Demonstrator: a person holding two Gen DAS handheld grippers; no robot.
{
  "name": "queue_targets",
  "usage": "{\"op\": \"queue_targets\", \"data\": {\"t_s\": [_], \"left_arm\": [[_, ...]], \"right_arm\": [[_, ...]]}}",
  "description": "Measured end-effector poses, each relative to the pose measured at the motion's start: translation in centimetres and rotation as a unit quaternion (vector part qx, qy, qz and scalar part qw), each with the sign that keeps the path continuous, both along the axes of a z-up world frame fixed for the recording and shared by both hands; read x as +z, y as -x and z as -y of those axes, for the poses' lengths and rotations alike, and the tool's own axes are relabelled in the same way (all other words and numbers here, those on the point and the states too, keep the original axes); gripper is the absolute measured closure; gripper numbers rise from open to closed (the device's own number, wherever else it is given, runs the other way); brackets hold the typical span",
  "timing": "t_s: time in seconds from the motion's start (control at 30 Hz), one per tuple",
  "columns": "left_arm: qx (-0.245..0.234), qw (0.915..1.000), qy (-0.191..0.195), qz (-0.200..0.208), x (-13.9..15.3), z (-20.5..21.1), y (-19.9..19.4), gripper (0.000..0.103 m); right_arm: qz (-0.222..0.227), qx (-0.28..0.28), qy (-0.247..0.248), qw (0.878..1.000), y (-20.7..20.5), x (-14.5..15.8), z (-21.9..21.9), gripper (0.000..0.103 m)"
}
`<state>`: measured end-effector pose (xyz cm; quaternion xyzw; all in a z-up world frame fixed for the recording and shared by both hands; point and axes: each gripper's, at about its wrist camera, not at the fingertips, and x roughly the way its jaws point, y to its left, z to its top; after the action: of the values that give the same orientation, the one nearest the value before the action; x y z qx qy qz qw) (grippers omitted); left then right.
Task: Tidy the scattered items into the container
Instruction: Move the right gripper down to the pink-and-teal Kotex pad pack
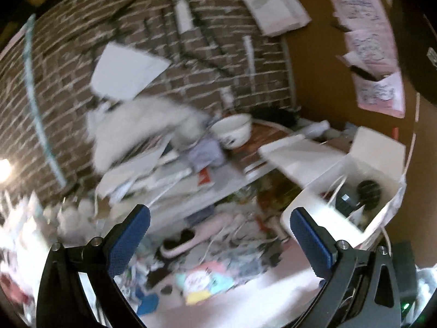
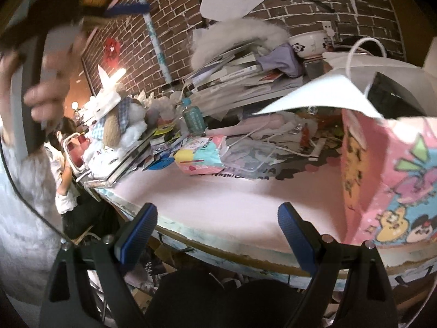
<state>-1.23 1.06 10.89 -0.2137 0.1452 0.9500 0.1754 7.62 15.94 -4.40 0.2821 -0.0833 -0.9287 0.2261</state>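
Left wrist view: left hand-held gripper (image 1: 220,235) has its jaws spread wide with nothing between the blue pads; frame is motion-blurred. To its right stands the container, a white paper bag (image 1: 314,213) with its mouth open; dark items (image 1: 367,192) already lie inside, too blurred to name. Judgement: an empty, open gripper so near the bag mouth fits a moment between drop-off and the next pick.

Right wrist view: right hand-held gripper (image 2: 217,235) is also open and empty, hovering over the near edge of the desk (image 2: 218,196), above a bare pink patch. The same bag shows at right as a pink cartoon-printed bag (image 2: 387,180), upright, rim flap folded outward, white cord handle (image 2: 366,52) arching above. Probably parked here to steady the bag, though it touches nothing now.

Task items remaining: a pastel packet (image 2: 200,154) sits mid-desk, beside clear plastic wrapping (image 2: 254,153) and loose cables; a plush toy (image 2: 120,117) and a teal bottle (image 2: 194,116) stand further left. The stacked books (image 2: 240,76), fluffy white piece and bowl (image 2: 308,42) at the rear look like standing clutter (unclear whether they count).

Person's hand (image 2: 52,82) visible upper left, blurred, holding the other device.

Progress: partly done; packet looks the nearest candidate.
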Motion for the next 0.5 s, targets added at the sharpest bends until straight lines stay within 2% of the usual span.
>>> {"op": "queue_targets", "data": {"t_s": [0.23,0.37,0.5], "left_arm": [[0.065,0.9970,-0.024,0.035,-4.6,5.0,1.0,0.000],[0.101,0.9926,-0.043,0.053,-7.5,7.8,1.1,0.000],[0.146,0.9862,-0.056,0.054,-9.9,10.3,0.1,0.000]], "right_arm": [[0.002,0.011,-0.018,1.000,1.8,-0.1,1.8,0.015],[-0.003,0.014,-0.036,0.999,2.6,-0.3,3.3,0.015],[-0.010,0.007,-0.039,0.999,3.5,-0.5,4.8,0.015]]}}
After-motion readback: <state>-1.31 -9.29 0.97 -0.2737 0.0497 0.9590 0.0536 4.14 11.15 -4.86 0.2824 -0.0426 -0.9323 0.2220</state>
